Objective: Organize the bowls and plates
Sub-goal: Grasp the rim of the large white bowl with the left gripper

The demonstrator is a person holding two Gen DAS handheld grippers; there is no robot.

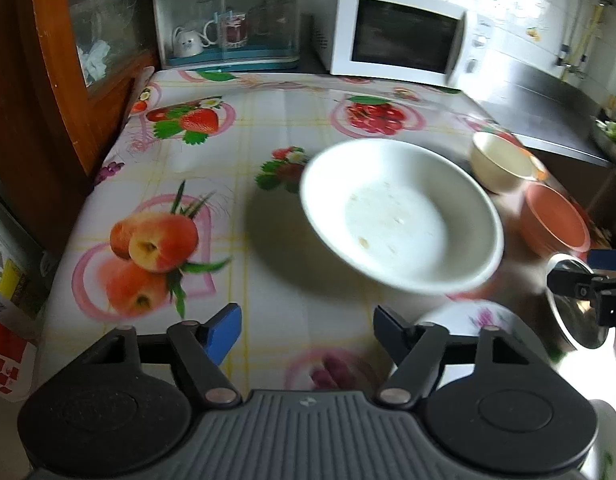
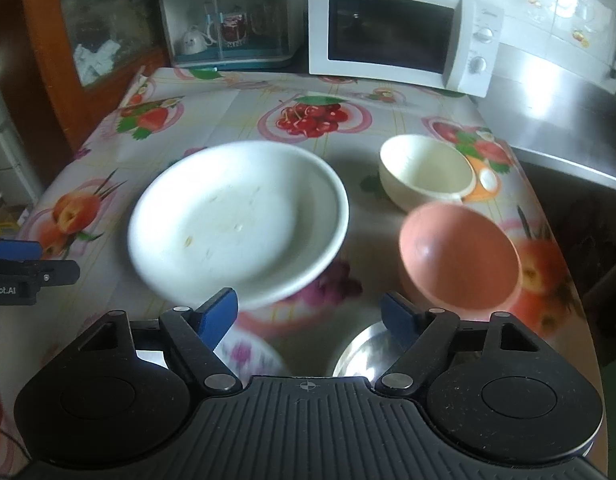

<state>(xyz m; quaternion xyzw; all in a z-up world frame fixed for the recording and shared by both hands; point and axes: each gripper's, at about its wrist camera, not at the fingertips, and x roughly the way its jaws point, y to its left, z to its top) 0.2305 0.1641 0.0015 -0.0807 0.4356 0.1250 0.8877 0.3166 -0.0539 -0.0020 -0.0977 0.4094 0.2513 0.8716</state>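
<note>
A white deep plate (image 1: 399, 216) (image 2: 236, 220) with food specks sits mid-table on the fruit-print cloth. A cream bowl (image 1: 499, 162) (image 2: 425, 172) and a pink bowl (image 1: 555, 220) (image 2: 459, 256) stand to its right. A steel dish (image 1: 575, 304) (image 2: 359, 354) and a flower-print white dish (image 1: 467, 316) (image 2: 248, 354) lie at the near edge. My left gripper (image 1: 306, 330) is open and empty, just short of the white plate. My right gripper (image 2: 309, 316) is open and empty, above the near dishes; it also shows in the left wrist view (image 1: 587, 280).
A white microwave (image 2: 399, 36) and a clear cup cabinet (image 2: 228, 16) stand at the back of the table (image 2: 236, 108). A wooden cupboard (image 1: 68, 60) is on the left. A steel counter (image 2: 567, 128) is on the right.
</note>
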